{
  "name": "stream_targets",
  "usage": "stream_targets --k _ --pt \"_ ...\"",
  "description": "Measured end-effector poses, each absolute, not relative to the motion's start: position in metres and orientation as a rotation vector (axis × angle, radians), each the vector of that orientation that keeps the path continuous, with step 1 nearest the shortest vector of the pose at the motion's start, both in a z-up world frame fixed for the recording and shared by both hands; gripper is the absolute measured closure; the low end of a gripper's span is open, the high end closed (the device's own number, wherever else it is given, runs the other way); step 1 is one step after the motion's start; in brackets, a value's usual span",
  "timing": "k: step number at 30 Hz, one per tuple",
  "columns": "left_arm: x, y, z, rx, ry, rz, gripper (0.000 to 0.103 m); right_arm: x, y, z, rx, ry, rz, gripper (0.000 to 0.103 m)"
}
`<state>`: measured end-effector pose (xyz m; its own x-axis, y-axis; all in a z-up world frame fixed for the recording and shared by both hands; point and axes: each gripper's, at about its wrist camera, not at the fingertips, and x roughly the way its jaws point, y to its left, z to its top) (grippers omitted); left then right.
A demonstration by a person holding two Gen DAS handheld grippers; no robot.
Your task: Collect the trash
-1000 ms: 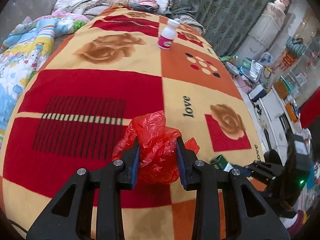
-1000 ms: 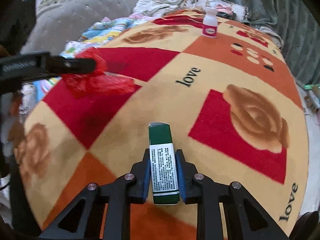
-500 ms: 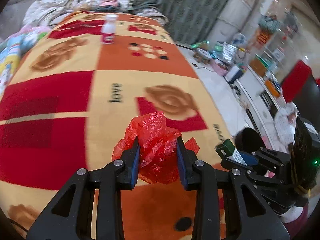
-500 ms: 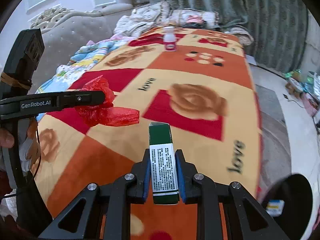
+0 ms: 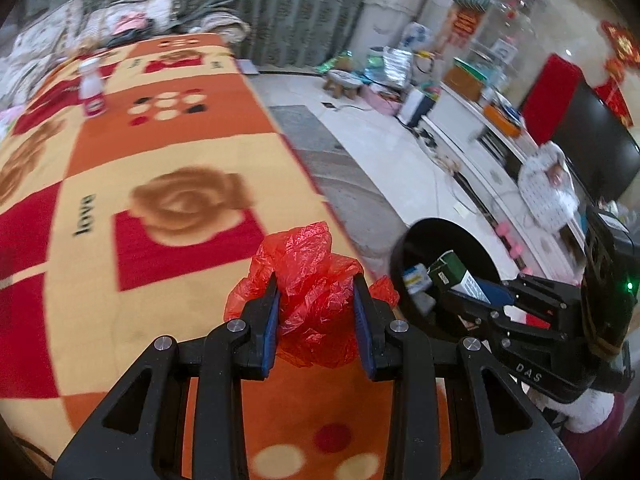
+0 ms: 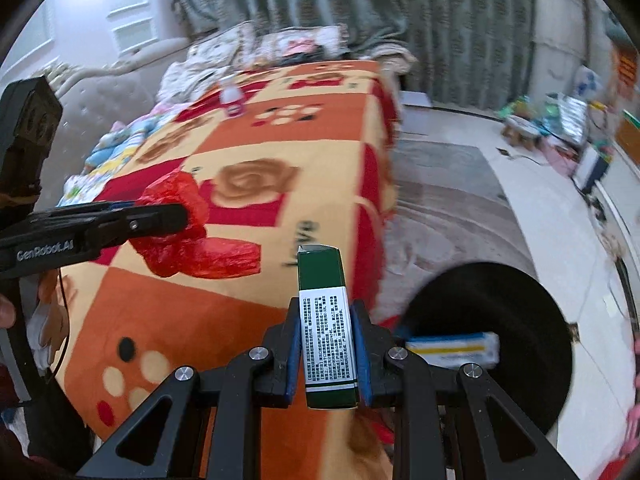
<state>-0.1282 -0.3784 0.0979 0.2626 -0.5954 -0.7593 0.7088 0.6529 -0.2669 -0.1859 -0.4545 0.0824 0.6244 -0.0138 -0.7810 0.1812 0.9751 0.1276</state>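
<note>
The word "love" is woven in black into the patterned blanket (image 5: pixel 86 216), and it shows again near the blanket's edge in the right wrist view. "GenRobot.AI" is printed in white along the arm of the left tongs (image 6: pixel 182 216), and "DAS" stands on the body of the right tongs (image 5: pixel 470 292). The green box (image 6: pixel 326 328) carries a white label of fine print, too small to read.

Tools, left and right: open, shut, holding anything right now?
Left tool: shut on a crumpled red plastic bag.
Right tool: shut on a green and white cardboard box.
</note>
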Motion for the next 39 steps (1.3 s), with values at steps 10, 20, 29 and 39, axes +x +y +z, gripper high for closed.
stream_targets --k 10,20,29,39 --pt "-0.151 -0.456 0.083 0.186 1.002 -0.975 0.072 -0.226 -0.531 0.067 0.303 0.896 -0.265 0.081" --pt "-0.165 -0.506 0.072 0.122 1.067 -1.127 0.052 -0.248 -0.578 0.054 0.458 0.87 -0.397 0.057" --pt "-0.172 -0.479 0.086 0.156 0.944 -1.035 0.047 -0.271 -0.569 0.065 0.472 0.82 -0.442 0.057" --pt "-0.191 -0.431 0.115 0.171 0.782 -0.924 0.047 -0.288 -0.524 0.104 0.347 0.7 -0.555 0.056"
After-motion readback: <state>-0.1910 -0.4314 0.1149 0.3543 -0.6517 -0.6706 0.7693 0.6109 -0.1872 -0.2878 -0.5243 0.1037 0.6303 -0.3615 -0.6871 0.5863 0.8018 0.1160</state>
